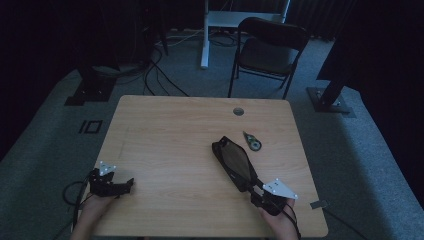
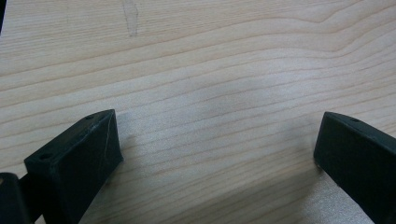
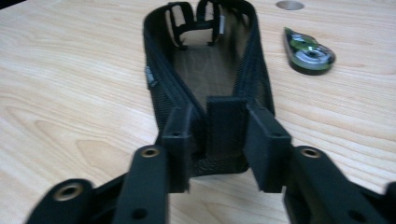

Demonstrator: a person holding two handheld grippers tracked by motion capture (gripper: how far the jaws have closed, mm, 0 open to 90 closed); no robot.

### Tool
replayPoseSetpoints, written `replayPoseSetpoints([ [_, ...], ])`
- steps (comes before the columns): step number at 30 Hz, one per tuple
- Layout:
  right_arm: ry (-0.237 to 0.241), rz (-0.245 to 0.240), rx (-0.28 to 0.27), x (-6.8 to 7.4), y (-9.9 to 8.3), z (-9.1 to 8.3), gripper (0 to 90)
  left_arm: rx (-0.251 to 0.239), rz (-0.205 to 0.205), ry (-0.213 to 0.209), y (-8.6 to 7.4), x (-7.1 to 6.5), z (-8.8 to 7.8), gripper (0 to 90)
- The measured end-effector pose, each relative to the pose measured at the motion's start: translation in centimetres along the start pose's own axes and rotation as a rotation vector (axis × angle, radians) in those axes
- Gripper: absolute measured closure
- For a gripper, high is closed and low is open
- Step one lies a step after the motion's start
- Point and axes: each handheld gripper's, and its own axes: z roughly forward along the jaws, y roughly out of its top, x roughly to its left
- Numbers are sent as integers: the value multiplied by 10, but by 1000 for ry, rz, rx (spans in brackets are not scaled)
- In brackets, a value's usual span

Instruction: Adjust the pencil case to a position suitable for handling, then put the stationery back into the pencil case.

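— Pouch (image 1: 235, 161), black mesh, open-topped: where does it lie?
— On the wooden table (image 1: 170, 135), right of the middle, running slantwise toward the near right corner. The room around is dark, so the chair (image 1: 270, 50) behind the table is only a dim shape.
— And the right gripper (image 3: 226, 140)?
— Its jaws stand on either side of the pouch's near end, slightly parted; whether the pads press on the mesh I cannot tell.
— The left gripper (image 2: 217, 149)?
— Jaws wide apart over bare wood near the left edge, holding nothing; their tips are cut off at the frame's bottom.
— Anything smaller?
— A green correction-tape dispenser (image 3: 308, 51) lies just beside the pouch's far end, blurred
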Motion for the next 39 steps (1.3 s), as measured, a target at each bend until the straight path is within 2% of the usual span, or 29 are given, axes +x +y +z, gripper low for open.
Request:
replayPoseSetpoints([
  [5, 23, 13, -43, -1, 9, -4, 498, 0, 0, 0, 0, 0, 0, 7],
  [6, 31, 29, -47, -2, 11, -4, 479, 0, 0, 0, 0, 0, 0, 7],
  [13, 16, 9, -85, -13, 29, -6, 361, 0, 0, 0, 0, 0, 0, 7],
  [20, 26, 19, -130, -26, 47, -6, 214, 0, 0, 0, 0, 0, 0, 7],
  [26, 16, 23, -156, -41, 63, -1, 194, 0, 0, 0, 0, 0, 0, 7],
  [32, 1, 17, -152, -55, 74, 12, 173, -2, -3, 0, 0, 0, 0, 7],
  [35, -21, 12, -153, -64, 77, 20, 173, -2, -3, 0, 0, 0, 0, 7],
  [39, -31, 12, -131, -74, 78, 33, 173, -1, -2, -1, 0, 0, 0, 7],
])
